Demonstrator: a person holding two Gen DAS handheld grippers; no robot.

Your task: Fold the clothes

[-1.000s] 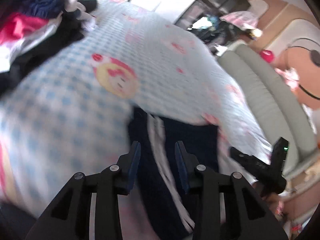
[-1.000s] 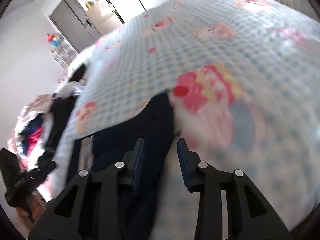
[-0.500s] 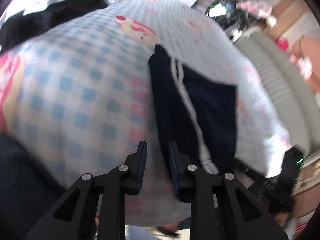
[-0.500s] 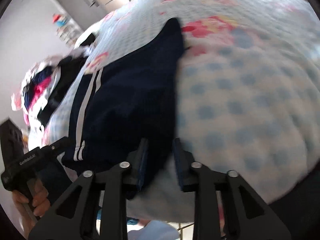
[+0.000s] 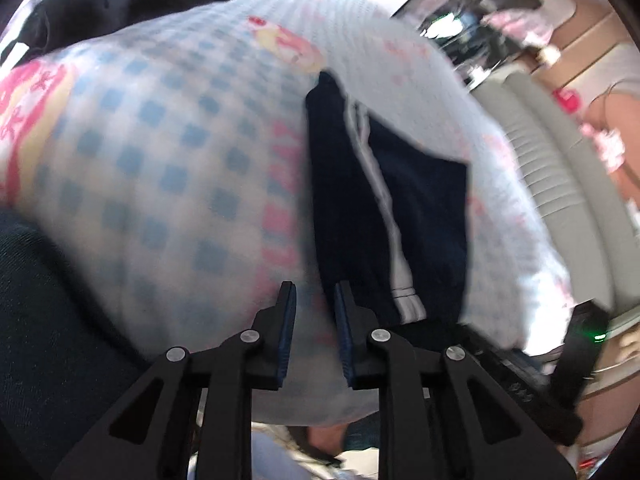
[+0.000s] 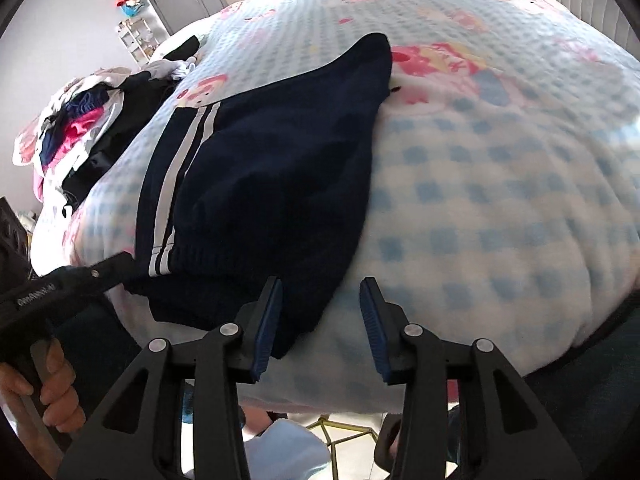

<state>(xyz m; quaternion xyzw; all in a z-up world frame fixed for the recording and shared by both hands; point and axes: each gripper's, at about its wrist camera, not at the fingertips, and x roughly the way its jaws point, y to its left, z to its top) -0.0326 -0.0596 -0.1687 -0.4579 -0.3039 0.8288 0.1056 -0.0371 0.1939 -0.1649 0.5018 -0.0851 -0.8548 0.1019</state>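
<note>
Near the front edge of the bed with the blue-checked, cartoon-printed cover (image 6: 500, 184) lies the navy track garment with twin white side stripes (image 6: 272, 176), spread roughly flat, its elastic waistband hanging slightly over the edge. The left tool (image 5: 314, 336) stands just beside the striped corner, jaws parted by a narrow gap and holding nothing. The right tool (image 6: 320, 328) is spread wider, also empty, its left pad close against the garment's dark hem (contact cannot be confirmed).

Handling judgement: the fabric appears soft, light and limp; it will sag and bunch unless taken at two points. The gathered waistband corners look the firmest places to pinch, one per tool.

No container is in view. A loose heap of unfolded clothes in black, white, pink and blue (image 6: 84, 120) sits at the far left of the bed, well apart from the garment.
</note>
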